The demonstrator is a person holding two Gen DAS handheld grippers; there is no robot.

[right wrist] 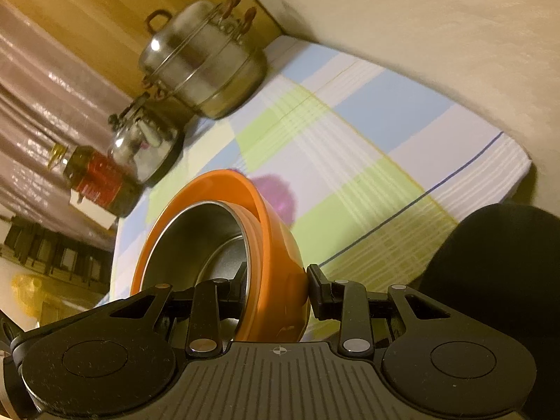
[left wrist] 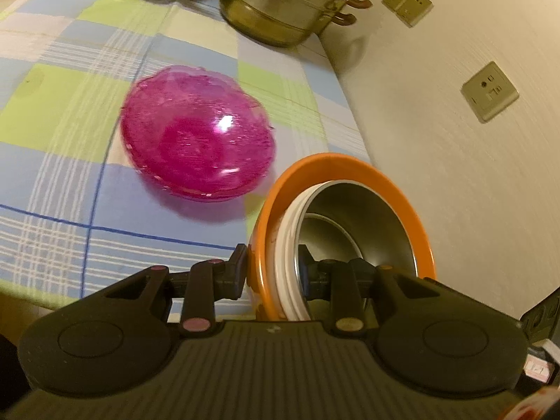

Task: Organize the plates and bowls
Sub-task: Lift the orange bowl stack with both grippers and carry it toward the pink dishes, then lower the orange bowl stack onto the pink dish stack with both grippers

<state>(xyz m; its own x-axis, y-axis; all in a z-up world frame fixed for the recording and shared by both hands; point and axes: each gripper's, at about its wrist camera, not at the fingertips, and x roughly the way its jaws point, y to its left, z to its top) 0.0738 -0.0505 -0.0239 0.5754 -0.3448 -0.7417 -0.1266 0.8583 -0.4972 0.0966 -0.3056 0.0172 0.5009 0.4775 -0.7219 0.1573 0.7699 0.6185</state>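
Held tilted above the checked tablecloth (left wrist: 70,182) near the pink plates (left wrist: 197,136), the orange bowl (left wrist: 353,168) with its steel liner looks stiff, smooth and slippery, so the left gripper (left wrist: 273,271) and right gripper (right wrist: 278,285) each pinch its rim wall, inside and out.

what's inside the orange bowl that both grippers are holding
Inside the orange bowl sits a shiny metal liner, with a white ring between them. The liner looks empty, though the fingers hide part of its bottom.
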